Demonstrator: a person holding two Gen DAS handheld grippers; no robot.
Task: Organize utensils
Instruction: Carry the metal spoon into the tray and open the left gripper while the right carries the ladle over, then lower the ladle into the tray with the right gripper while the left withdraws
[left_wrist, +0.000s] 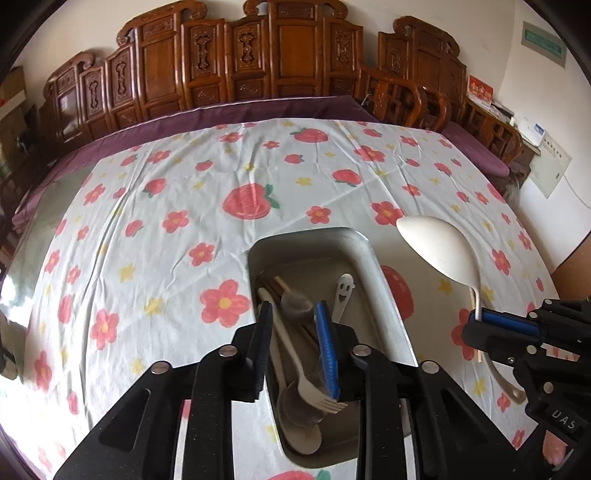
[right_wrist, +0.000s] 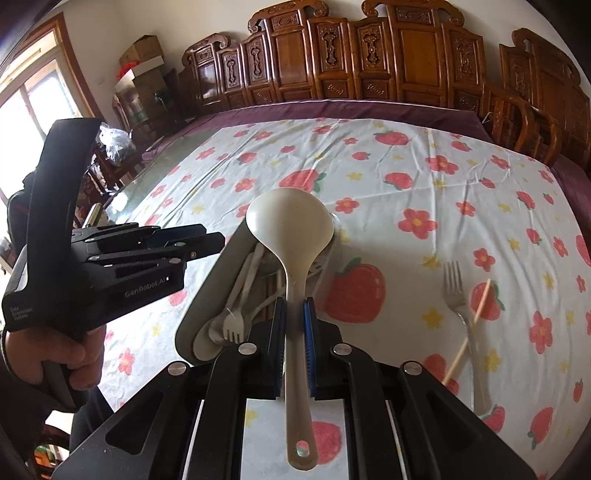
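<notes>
A metal tray (left_wrist: 314, 236) lies on the flowered tablecloth and holds several utensils: a cream fork (left_wrist: 306, 384), spoons, chopsticks and a smiley-face spoon (left_wrist: 343, 291). My left gripper (left_wrist: 295, 343) hangs over the tray's near half, open, with the fork lying in the tray under the gap. My right gripper (right_wrist: 294, 321) is shut on the handle of a cream ladle (right_wrist: 290, 225), whose bowl hovers above the tray's (right_wrist: 207, 295) far right corner. In the left wrist view, the right gripper (left_wrist: 476, 321) and ladle (left_wrist: 439, 247) are right of the tray. The left gripper (right_wrist: 218, 243) shows side-on.
A metal fork (right_wrist: 458, 295) and a loose chopstick (right_wrist: 476, 314) lie crossed on the cloth right of the tray. A hand (right_wrist: 74, 350) holds the left gripper's grip. Carved wooden chairs (left_wrist: 258, 55) line the far edge of the table.
</notes>
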